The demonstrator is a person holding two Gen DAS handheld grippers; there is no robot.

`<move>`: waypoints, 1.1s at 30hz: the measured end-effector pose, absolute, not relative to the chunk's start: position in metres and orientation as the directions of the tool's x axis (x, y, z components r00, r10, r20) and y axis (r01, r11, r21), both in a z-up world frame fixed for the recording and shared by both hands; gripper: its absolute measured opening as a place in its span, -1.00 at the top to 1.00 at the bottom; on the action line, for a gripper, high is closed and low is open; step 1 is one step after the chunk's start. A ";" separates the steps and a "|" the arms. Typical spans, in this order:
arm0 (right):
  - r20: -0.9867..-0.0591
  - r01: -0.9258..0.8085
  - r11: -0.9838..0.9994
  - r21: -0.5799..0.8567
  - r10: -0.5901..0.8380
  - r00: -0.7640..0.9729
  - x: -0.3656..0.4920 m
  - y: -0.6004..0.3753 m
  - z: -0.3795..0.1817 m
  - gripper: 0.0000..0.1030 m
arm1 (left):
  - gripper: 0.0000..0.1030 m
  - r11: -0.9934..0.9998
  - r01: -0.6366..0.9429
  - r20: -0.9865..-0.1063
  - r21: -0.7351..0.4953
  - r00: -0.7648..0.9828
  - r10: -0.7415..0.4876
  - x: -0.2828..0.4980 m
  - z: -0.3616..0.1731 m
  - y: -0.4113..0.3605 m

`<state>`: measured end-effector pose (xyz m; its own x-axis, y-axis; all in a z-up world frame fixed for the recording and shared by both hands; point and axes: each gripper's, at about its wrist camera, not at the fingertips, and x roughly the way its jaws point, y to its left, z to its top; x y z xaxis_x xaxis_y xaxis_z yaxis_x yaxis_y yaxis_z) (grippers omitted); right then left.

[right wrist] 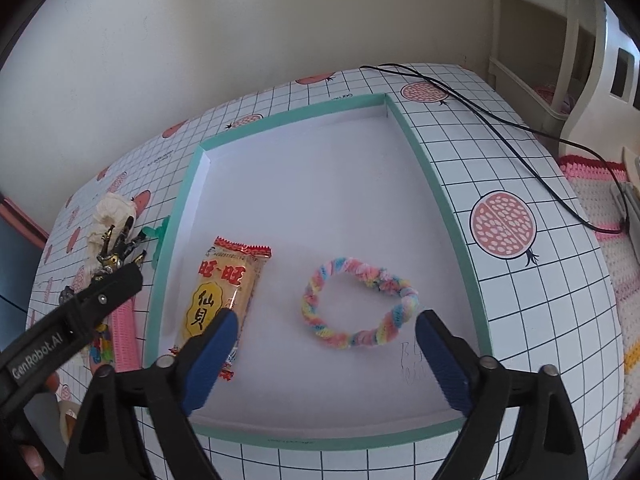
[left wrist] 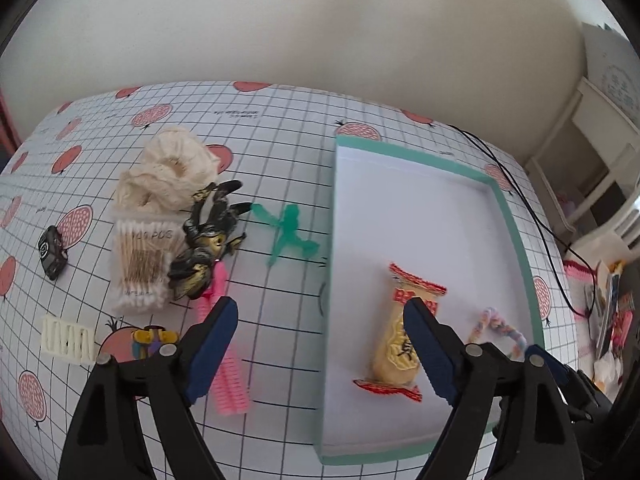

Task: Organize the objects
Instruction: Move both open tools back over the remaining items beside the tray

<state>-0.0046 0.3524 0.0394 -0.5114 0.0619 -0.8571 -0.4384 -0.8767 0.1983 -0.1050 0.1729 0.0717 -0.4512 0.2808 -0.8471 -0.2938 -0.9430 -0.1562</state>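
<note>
Pink hair roller (left wrist: 227,364) lengthwise under left gripper (left wrist: 320,344), jaws spread, empty, nearer than right gripper (right wrist: 326,344). Right jaws spread over box (right wrist: 440,196).

In the left wrist view, the left gripper's right finger (left wrist: 430,350) is covering part of the snack packet (left wrist: 394,344), and its frame is hiding half of the pastel hair tie (left wrist: 496,326). The black and gold claw clip (left wrist: 208,240) is overlapping the cotton swab box (left wrist: 140,264) and the pink roller (left wrist: 228,364). The clutter at the right edge (left wrist: 608,320) is blurring beyond recognition.
</note>
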 end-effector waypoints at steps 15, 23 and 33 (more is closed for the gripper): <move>-0.859 -0.442 -0.880 0.175 0.082 -0.505 -0.006 0.351 0.037 -1.00 | -1.00 -0.956 -0.269 -0.828 -0.116 -0.505 0.243 -0.108 0.073 0.155; -0.822 -0.423 -0.893 0.155 0.121 -0.556 -0.005 0.342 0.053 -1.00 | -1.00 -0.951 -0.268 -0.803 -0.154 -0.527 0.279 -0.113 0.088 0.140; -0.762 -0.308 -0.930 0.199 0.051 -0.646 -0.020 0.296 0.081 -1.00 | -1.00 -0.962 -0.184 -0.751 -0.202 -0.602 0.273 -0.129 0.116 0.067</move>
<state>-0.0204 0.2956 0.0810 -0.6460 0.0515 -0.7616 -0.3083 -0.9303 0.1986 -0.1285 0.0669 0.1160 -0.6019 0.2727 -0.7506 -0.1844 -0.9619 -0.2016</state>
